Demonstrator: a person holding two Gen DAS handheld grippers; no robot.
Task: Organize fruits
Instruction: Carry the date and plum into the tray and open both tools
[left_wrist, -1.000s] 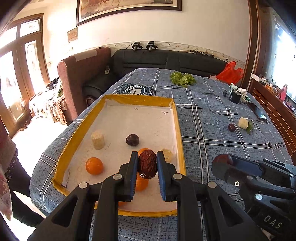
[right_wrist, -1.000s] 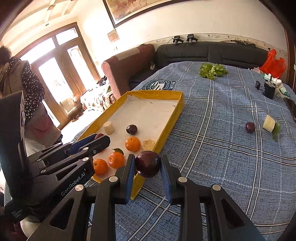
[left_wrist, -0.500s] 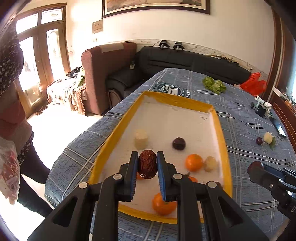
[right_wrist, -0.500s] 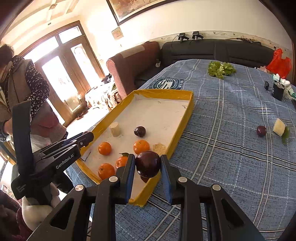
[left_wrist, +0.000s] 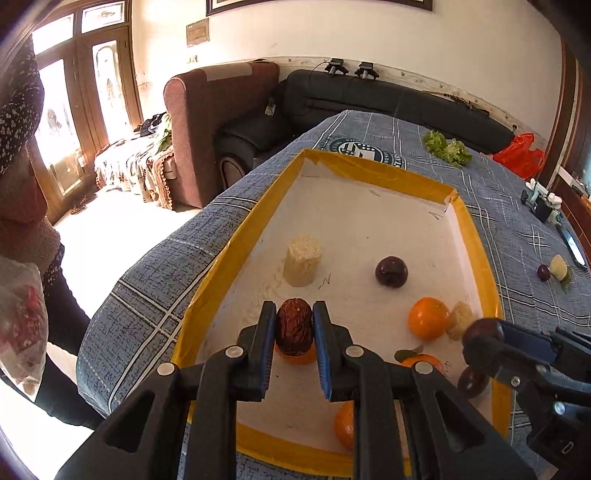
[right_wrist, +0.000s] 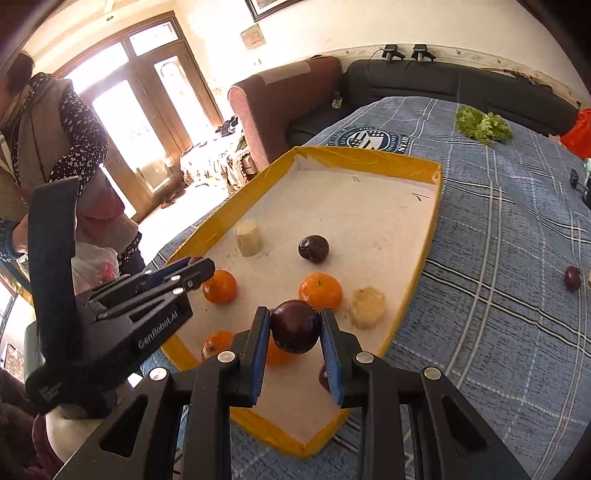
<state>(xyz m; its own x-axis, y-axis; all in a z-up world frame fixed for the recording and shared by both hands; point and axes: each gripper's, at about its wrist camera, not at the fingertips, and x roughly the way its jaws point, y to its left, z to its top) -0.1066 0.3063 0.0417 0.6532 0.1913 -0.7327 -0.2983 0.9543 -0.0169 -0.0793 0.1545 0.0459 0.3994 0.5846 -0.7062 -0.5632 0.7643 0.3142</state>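
Firmly pinched between the jaws of the left gripper (left_wrist: 294, 326) sits a wrinkled reddish-brown date (left_wrist: 294, 326), standing upright with its tip above the pads. The right gripper (right_wrist: 295, 326) likewise has its jaws clamped on a glossy dark purple plum (right_wrist: 295, 326).

Both held fruits hang over the near part of a shallow white tray with a yellow taped rim (left_wrist: 373, 170). Just under the left jaws an orange tangerine (left_wrist: 296, 357) peeks out, largely hidden by the date. Ahead of the left jaws stands a pale cream stubby cylinder of food (left_wrist: 302, 260), and ahead to the right rests a second dark plum (left_wrist: 391, 271). Further right lie another tangerine (left_wrist: 427, 318) and, touching it, a pale crumbly chunk (left_wrist: 460, 319).

From the right wrist view, more tangerines lie to the left of and below the right jaws, one partly behind them (right_wrist: 219, 286).

Outside the tray, on the worktop covered by a blue plaid cloth (right_wrist: 509, 229), a small dark plum (right_wrist: 572, 278) lies well to the right, and a bunch of green leafy lettuce (right_wrist: 482, 125) lies at the far end. A person in a dotted dark sleeve (right_wrist: 79, 136) stands at the left beside the worktop.
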